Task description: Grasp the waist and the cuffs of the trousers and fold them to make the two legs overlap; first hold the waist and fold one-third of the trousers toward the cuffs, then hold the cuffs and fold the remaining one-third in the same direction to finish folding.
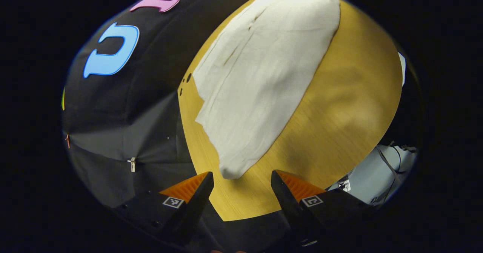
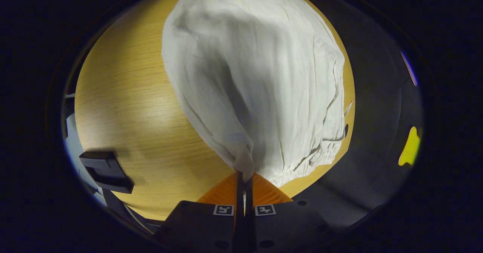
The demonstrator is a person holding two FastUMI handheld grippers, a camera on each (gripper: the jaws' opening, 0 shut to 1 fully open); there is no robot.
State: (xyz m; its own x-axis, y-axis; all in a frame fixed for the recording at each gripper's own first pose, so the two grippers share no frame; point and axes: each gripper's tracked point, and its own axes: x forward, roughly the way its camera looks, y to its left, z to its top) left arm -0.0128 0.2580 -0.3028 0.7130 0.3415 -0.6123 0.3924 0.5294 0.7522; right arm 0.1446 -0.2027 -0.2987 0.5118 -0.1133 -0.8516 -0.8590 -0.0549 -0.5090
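White trousers (image 1: 260,75) lie lengthwise on a round wooden table (image 1: 339,109). In the left gripper view my left gripper (image 1: 241,179) is open, its fingers either side of the near cuff end, a little short of the cloth. In the right gripper view the trousers (image 2: 256,75) rise from the table (image 2: 124,106) in a tent, lifted at the gathered waist end. My right gripper (image 2: 244,175) is shut on a corner of the waist, both fingers pressed together on the cloth. The elastic waistband (image 2: 320,153) bunches to the right of it.
The black cloth wall (image 1: 124,106) hangs close behind the table's far edge. A black bracket (image 2: 107,172) sticks up at the table's near left rim in the right gripper view. Pale floor with cables (image 1: 388,170) shows past the table edge.
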